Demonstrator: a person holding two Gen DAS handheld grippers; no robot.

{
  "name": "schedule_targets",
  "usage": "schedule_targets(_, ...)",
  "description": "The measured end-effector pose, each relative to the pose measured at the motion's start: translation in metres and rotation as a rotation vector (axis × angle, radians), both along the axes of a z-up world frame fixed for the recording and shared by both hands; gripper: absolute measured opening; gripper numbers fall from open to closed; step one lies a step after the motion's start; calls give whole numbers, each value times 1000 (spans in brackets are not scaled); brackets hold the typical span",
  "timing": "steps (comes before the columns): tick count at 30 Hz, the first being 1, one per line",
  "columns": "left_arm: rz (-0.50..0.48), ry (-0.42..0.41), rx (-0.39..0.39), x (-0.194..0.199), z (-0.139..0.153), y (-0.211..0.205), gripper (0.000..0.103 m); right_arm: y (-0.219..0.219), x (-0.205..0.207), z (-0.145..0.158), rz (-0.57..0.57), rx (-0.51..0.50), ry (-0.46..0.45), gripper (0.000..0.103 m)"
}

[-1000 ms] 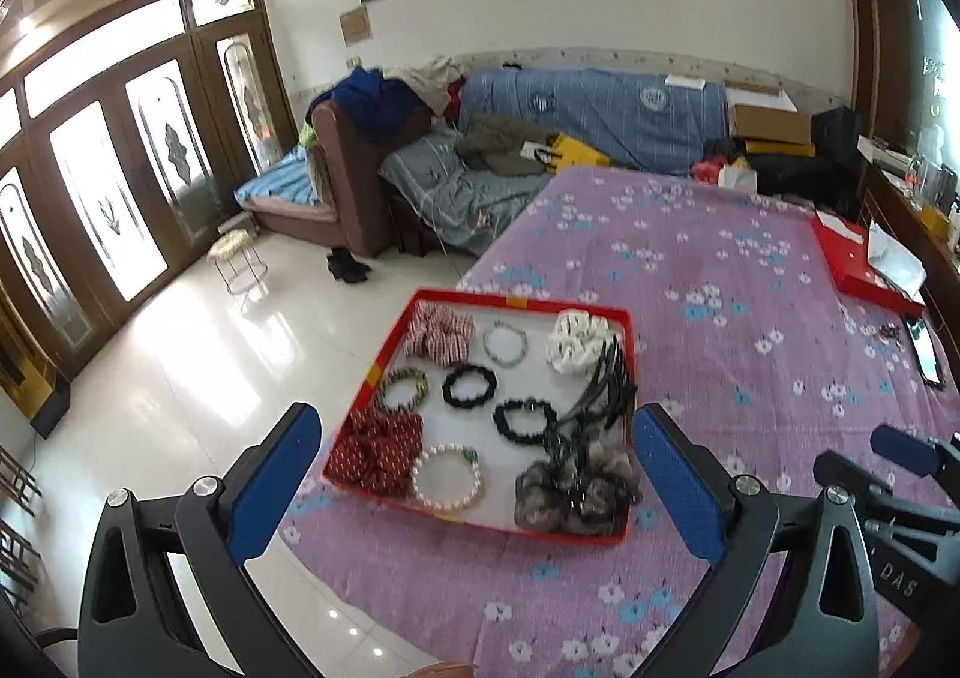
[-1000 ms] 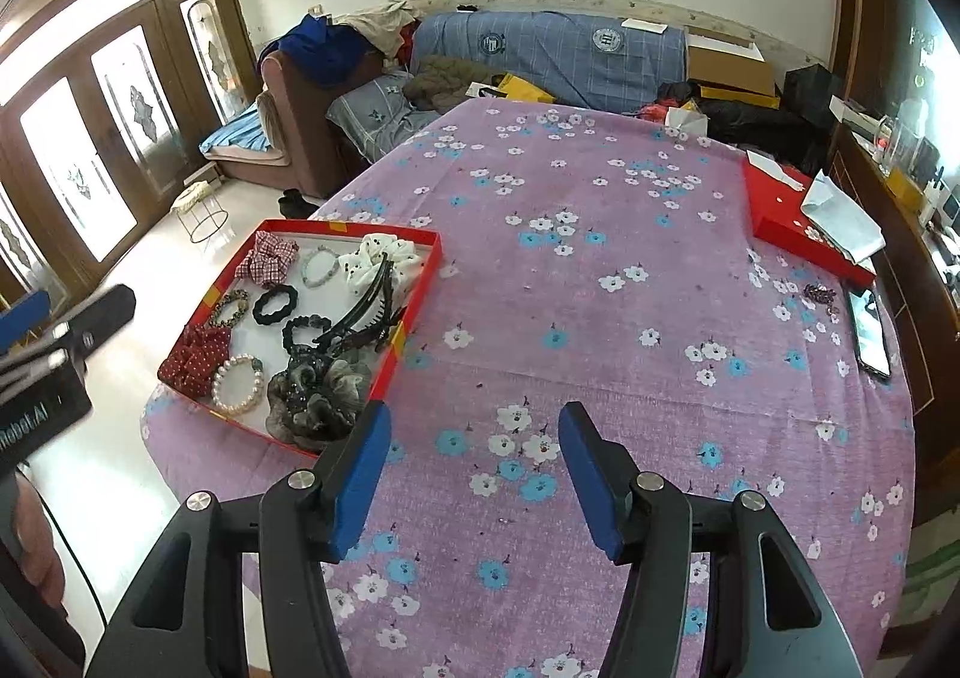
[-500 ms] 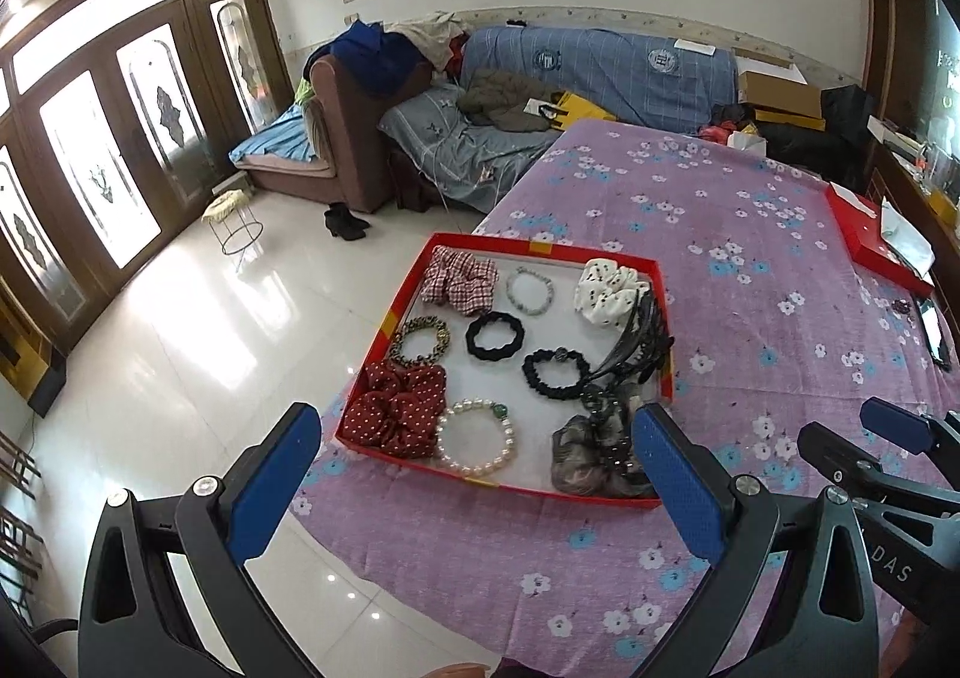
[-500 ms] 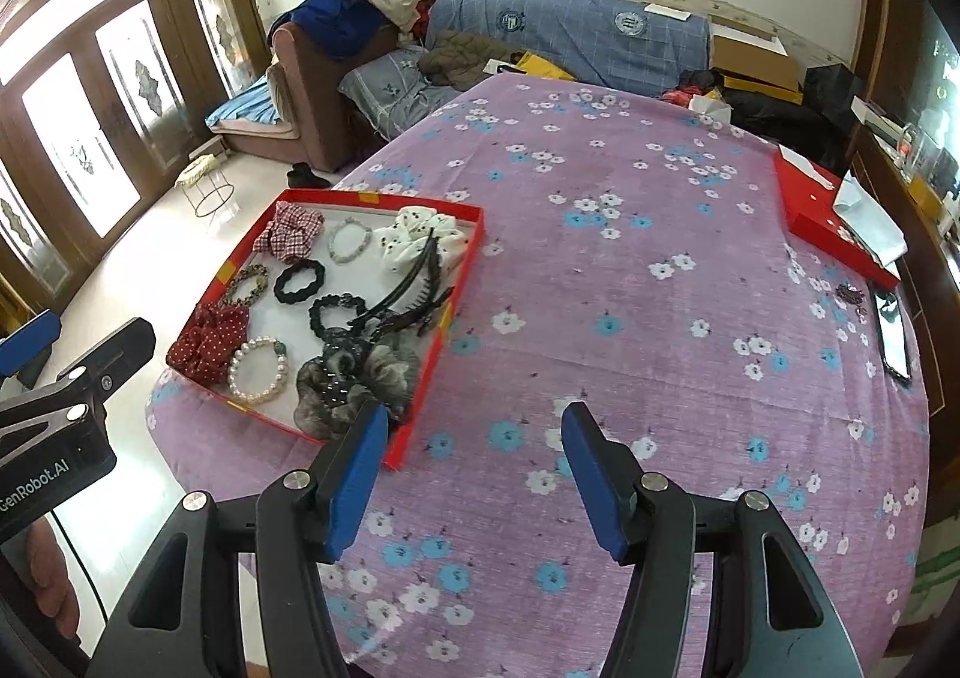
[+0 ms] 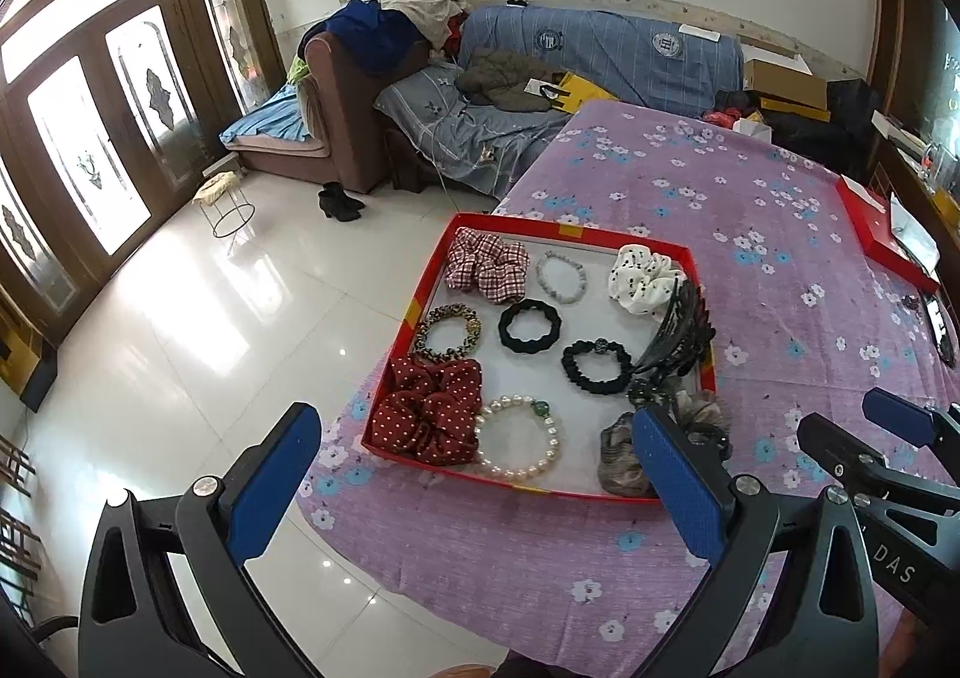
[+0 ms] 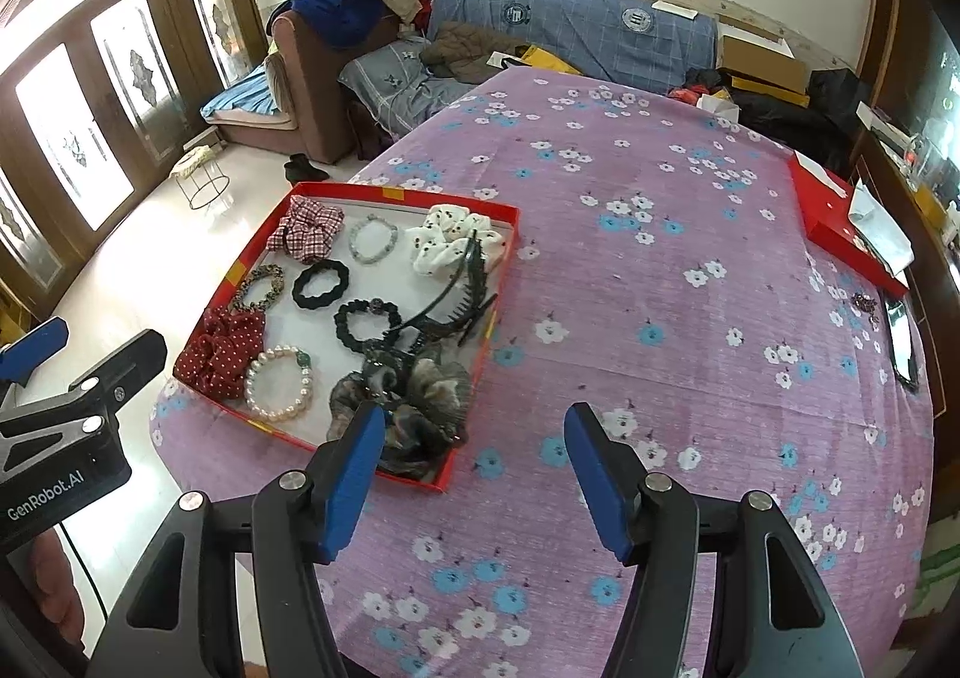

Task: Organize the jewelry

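The left gripper (image 5: 474,465) is opened wide and holds nothing; it hangs above the near edge of the red tray (image 5: 414,301). The right gripper (image 6: 474,468) is also wide apart and empty, above the purple flowered cloth (image 6: 660,270), just beside the tray's near right corner. Inside the tray, closest to the left gripper, lie a red dotted scrunchie (image 5: 427,417) and a pearl bracelet (image 5: 519,445), touching each other. Further in are two black hair ties (image 5: 530,324), a leopard one (image 5: 449,331), a plaid scrunchie (image 5: 487,267), a pale bead bracelet (image 5: 560,276) and a white scrunchie (image 5: 642,277). Black hair clips (image 6: 447,303) lean along the right side, above a grey scrunchie (image 6: 420,396).
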State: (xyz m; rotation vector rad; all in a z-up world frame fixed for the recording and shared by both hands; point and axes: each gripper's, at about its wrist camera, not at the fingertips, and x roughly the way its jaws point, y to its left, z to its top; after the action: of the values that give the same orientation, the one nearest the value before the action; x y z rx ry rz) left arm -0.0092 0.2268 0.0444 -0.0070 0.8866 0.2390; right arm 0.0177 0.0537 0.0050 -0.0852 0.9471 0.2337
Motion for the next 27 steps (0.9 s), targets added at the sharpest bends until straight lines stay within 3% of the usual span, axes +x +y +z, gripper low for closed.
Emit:
schedule_targets(14,-2,33,-27,8,-11,31,103,31,7,-8,-13,-11,20,68)
schedule_targets(27,-28,58,-20,15,-20,33,103,33,12,-20,-38,3,59,68)
